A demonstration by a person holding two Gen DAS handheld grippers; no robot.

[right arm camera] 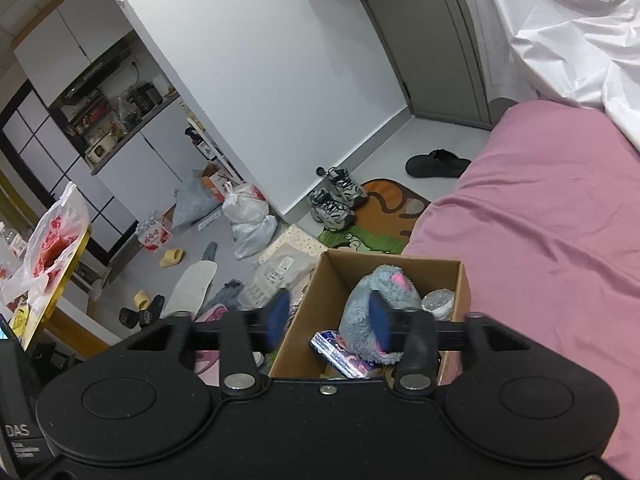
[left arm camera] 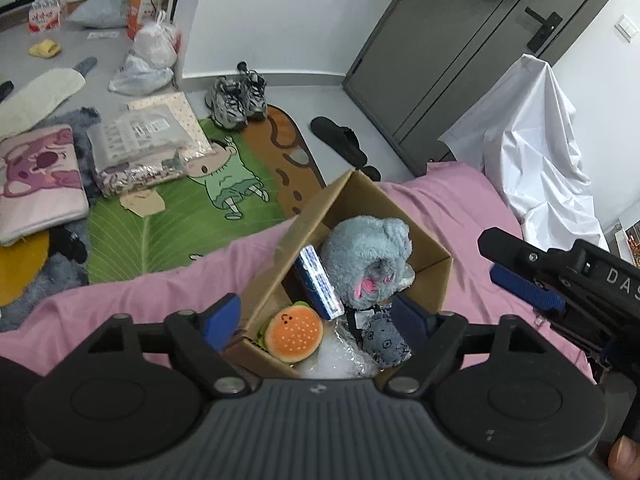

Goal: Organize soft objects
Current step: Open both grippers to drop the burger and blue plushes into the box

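A cardboard box (left arm camera: pixel 430 276) stands on the pink bed. In it lie a grey plush toy (left arm camera: pixel 366 254), a blue and white tissue pack (left arm camera: pixel 320 284), a burger plush (left arm camera: pixel 294 334), a dark blue patterned pouch (left arm camera: pixel 386 340) and a clear plastic bag (left arm camera: pixel 340 358). My left gripper (left arm camera: pixel 320 318) is open and empty just above the box's near end. My right gripper (right arm camera: pixel 330 318) is open and empty above the box (right arm camera: pixel 462 288), with the grey plush (right arm camera: pixel 374 298) and tissue pack (right arm camera: pixel 340 350) below its fingers. It also shows in the left wrist view (left arm camera: pixel 524 272).
A pink bed sheet (right arm camera: pixel 540 240) surrounds the box. A white sheet (left arm camera: pixel 532 152) drapes at the right. On the floor are a green mat (left arm camera: pixel 180 216), packaged fabrics (left arm camera: pixel 140 148), sneakers (left arm camera: pixel 236 100), a black slipper (left arm camera: pixel 338 138), plastic bags (left arm camera: pixel 152 52) and a grey door (left arm camera: pixel 448 52).
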